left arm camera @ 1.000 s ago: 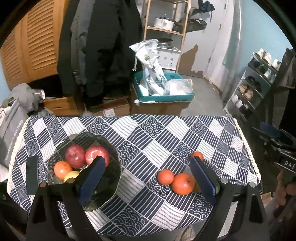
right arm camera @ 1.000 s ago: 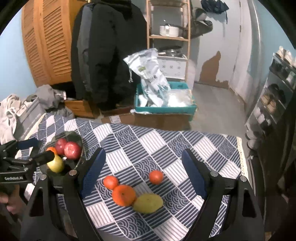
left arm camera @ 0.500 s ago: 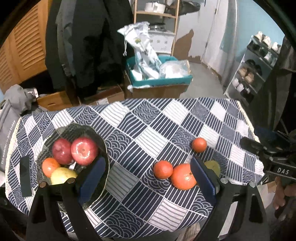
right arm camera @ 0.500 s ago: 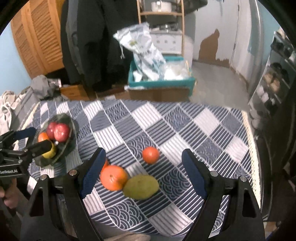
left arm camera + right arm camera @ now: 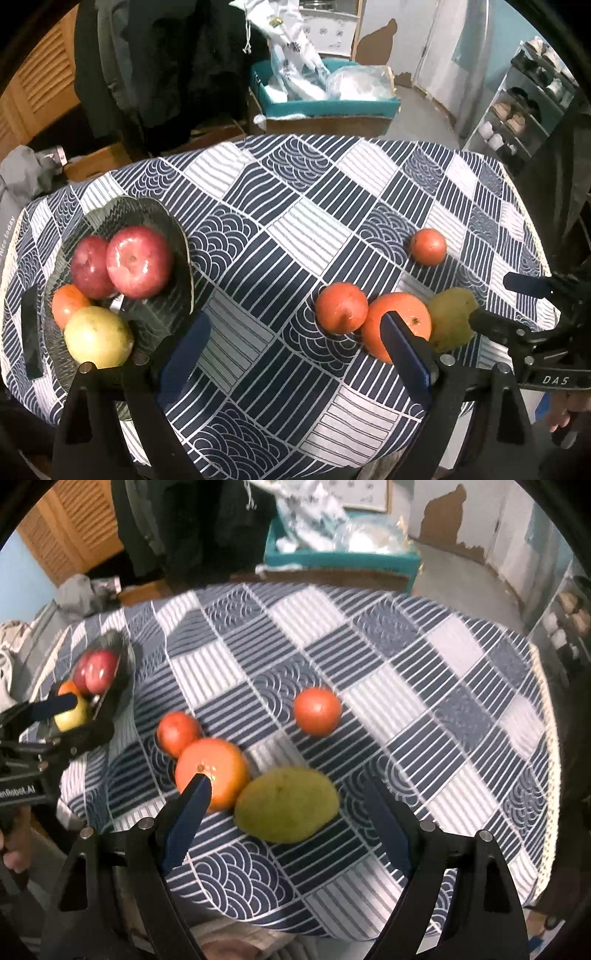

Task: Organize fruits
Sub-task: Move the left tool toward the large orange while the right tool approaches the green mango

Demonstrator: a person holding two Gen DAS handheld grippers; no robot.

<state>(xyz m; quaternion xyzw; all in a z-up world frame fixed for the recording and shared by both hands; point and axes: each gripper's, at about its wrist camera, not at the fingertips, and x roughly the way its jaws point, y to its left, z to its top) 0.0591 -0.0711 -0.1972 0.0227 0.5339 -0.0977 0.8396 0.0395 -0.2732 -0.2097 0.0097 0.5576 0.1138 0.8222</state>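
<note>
A dark bowl (image 5: 173,236) at the table's left holds two red apples (image 5: 138,256), a small orange (image 5: 66,304) and a yellow-green fruit (image 5: 98,336). On the cloth lie a big orange (image 5: 212,773), a green mango (image 5: 288,805) and two small oranges (image 5: 317,710) (image 5: 179,733). My right gripper (image 5: 288,797) is open, its fingers astride the mango and big orange. My left gripper (image 5: 295,332) is open and empty, above the table's near edge between bowl and loose fruit; the big orange (image 5: 402,321) sits behind its right finger.
The round table wears a blue-and-white patterned cloth (image 5: 295,206). A black flat object (image 5: 29,332) lies left of the bowl. Beyond the table are a teal box with bags (image 5: 325,96), hanging coats and a shoe rack (image 5: 524,107).
Both grippers have moved forward and down toward the table, so the fruit looks larger. The right gripper has closed in over the mango and big orange. Nothing was picked up.
</note>
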